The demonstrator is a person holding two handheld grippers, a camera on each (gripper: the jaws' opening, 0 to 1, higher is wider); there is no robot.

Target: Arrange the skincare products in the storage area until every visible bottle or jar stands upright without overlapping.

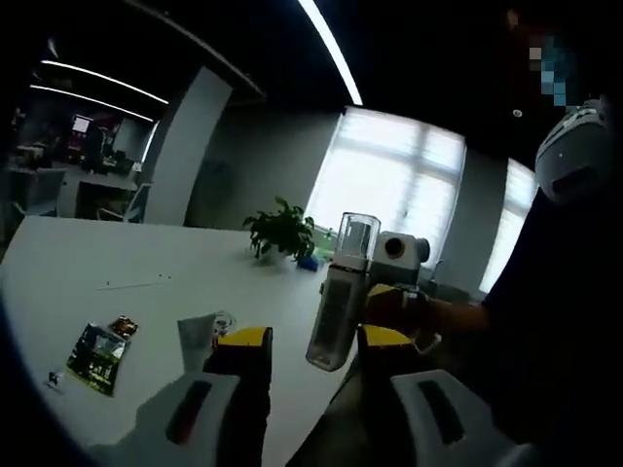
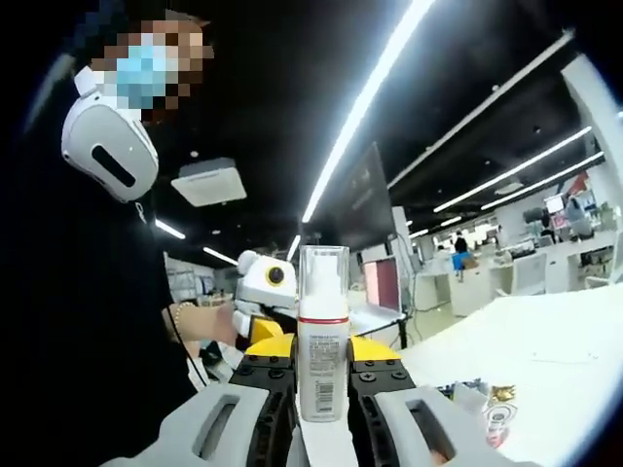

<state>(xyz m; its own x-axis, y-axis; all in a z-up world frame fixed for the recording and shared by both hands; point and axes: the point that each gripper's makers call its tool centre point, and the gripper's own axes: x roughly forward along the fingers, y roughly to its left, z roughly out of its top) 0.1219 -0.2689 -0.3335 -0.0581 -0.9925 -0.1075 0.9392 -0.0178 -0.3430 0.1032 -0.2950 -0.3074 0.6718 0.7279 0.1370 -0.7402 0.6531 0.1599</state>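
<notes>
A white pump bottle with a clear cap stands upright between the jaws of my right gripper, which is shut on its body. In the left gripper view the same bottle hangs tilted above the white table's near edge, with the right gripper behind it. My left gripper is open, its yellow-tipped jaws wide apart on either side of the bottle's lower end. The left gripper faces the right gripper's camera from just behind the bottle.
On the table lie a green sachet, a small brown packet and a pale pouch. A potted plant stands at the far edge. More sachets lie by the table. A person in dark clothing stands close.
</notes>
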